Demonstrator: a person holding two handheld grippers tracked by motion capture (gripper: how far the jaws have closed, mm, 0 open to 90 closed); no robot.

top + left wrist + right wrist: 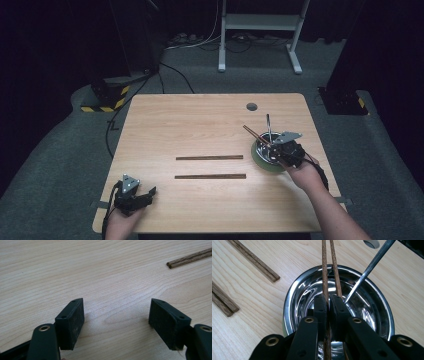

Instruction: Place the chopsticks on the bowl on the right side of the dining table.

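- The right gripper point(283, 151) hangs over a shiny steel bowl point(372, 300) at the right side of the wooden surface point(200, 125); its jaws are clamped on a pair of brown chopsticks point(329, 270) — the sticks run up between the pads and out past the bowl's far rim.
- In the high view the bowl sits on a green plate point(257, 159), and the held chopsticks slant up and to the left from the gripper.
- A thin metal rod point(369, 267) leans in the bowl, its lower end inside, just right of the gripper's jaws.
- Two more pairs of chopsticks lie flat near the middle of the surface, roughly parallel: the farther pair point(209, 157) and the nearer pair point(210, 176), both well apart from the bowl.
- The left gripper point(145, 195) rests low at the near left corner — jaws spread wide, nothing between them but bare wood.
- A round hole point(251, 106) sits near the far edge of the surface.
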